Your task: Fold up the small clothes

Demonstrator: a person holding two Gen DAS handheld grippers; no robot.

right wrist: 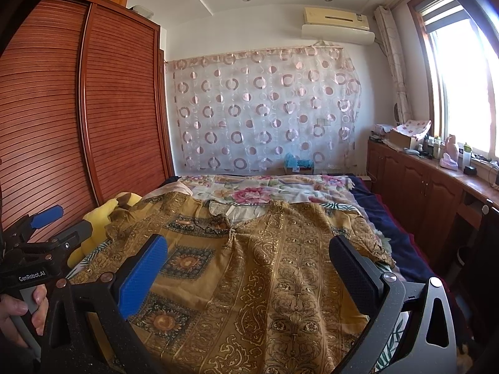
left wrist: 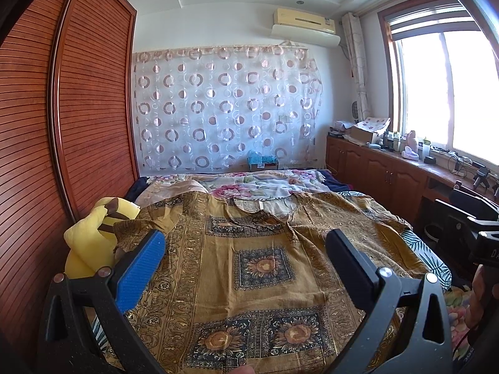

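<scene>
The mustard patterned garment (right wrist: 265, 265) lies flat, neckline toward the curtain; left gripper (left wrist: 246, 249) and right gripper (right wrist: 249, 255) both released, grasping nothing.

From my left gripper (left wrist: 246, 243) I see its jaws spread wide, hanging above a mustard patterned garment (left wrist: 255, 249) spread flat on the bed (left wrist: 436, 258), neckline at twelve o'clock. A yellow plush toy (left wrist: 90, 237) lies at nine o'clock against the slatted wardrobe (left wrist: 78, 109). At three o'clock part of my right gripper (left wrist: 477, 218) edges in, its state unclear; a bright window (left wrist: 443, 87) sits at two
</scene>
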